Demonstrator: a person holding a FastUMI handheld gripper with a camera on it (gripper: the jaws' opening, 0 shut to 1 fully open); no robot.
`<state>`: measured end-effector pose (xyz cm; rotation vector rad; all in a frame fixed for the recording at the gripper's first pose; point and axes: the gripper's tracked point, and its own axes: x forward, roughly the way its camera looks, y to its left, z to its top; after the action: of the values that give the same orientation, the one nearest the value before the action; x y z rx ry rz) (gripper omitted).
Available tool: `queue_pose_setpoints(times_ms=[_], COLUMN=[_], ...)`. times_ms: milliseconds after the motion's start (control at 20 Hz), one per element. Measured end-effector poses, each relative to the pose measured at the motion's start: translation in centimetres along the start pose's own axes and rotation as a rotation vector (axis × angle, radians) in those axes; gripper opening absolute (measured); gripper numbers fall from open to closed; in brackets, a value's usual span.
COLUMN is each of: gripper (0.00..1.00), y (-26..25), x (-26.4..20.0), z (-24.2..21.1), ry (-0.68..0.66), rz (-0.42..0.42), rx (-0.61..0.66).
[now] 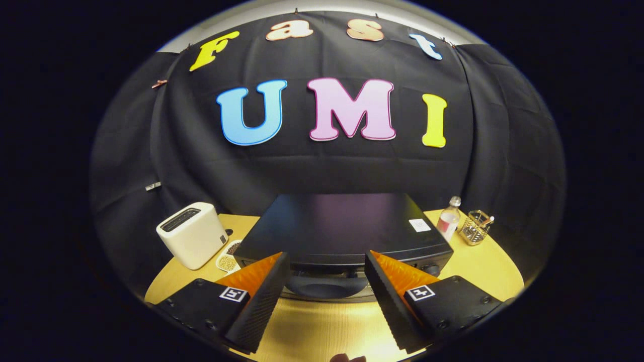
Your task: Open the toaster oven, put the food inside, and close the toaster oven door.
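Note:
A black toaster oven stands on the wooden table, seen from above and in front. Its flat top takes up the middle and its front face with the glass door shows just below the top's edge, door up and closed as far as I can tell. A small plate of food lies left of the oven, between it and a white toaster. My gripper hovers above the table in front of the oven, open, with the two fingers wide apart and nothing between them; the oven's door lies just ahead of the fingertips.
A white two-slot toaster stands to the oven's left. On the right are a small clear bottle and a wire basket holding utensils. Bare tabletop lies under and in front of the fingers.

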<state>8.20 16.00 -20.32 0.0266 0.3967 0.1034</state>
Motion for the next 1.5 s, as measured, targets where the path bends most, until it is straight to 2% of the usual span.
queue_pose_setpoints(times_ms=[300,600,750,1500], gripper=[0.99,0.99,0.98,0.98], y=[-0.2,-0.1,-0.5,0.2], x=[2.6,2.4,2.9,-0.8], z=[-2.6,-2.5,-2.7,-5.2], ry=[0.092,0.027,0.044,0.104], rz=[-0.058,-0.071,-0.070,-0.057], rx=[0.006,0.015,0.051,0.041])
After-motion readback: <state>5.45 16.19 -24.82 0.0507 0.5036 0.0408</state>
